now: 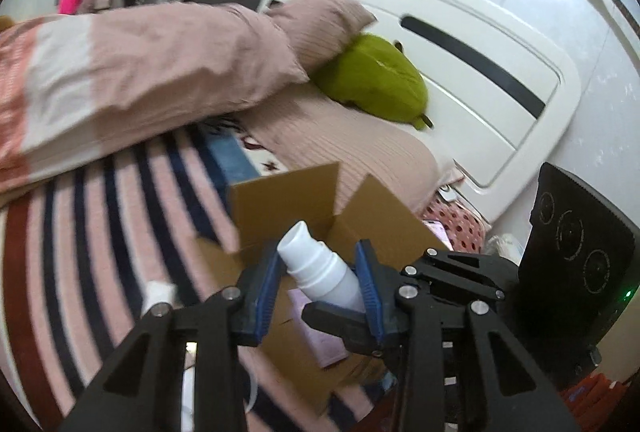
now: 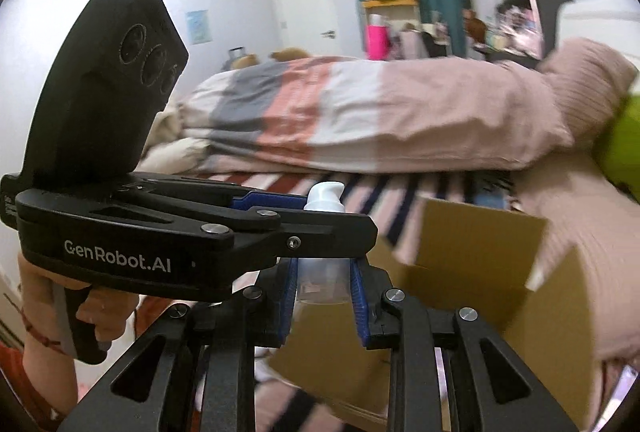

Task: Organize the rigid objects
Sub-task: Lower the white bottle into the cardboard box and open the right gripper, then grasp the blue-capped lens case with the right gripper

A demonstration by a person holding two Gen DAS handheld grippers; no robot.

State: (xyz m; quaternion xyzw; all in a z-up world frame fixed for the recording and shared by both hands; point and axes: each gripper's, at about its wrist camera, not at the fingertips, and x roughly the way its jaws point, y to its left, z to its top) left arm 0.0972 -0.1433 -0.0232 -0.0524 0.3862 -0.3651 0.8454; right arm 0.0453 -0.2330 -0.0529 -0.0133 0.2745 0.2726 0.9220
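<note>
Two bottles held over the cardboard box (image 1: 288,200) on the bed

The left tool (image 1: 320,284) is clenched on a white bottle (image 1: 320,264), stepped at the neck, smooth plastic, likely light and slippery; the wide body looks the safest place to hold it. The right tool (image 2: 324,296) is clenched on a clear pump bottle (image 2: 320,272) with a white pump head (image 2: 326,198) (its contents cannot be made out); I would hold it by the stiff body, not the pump. Both hang above the open box.

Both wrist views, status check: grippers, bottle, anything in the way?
Left gripper and right gripper both shut on white plastic pump bottle. Open brown cardboard box below, on striped bed. Path unobstructed.
</note>
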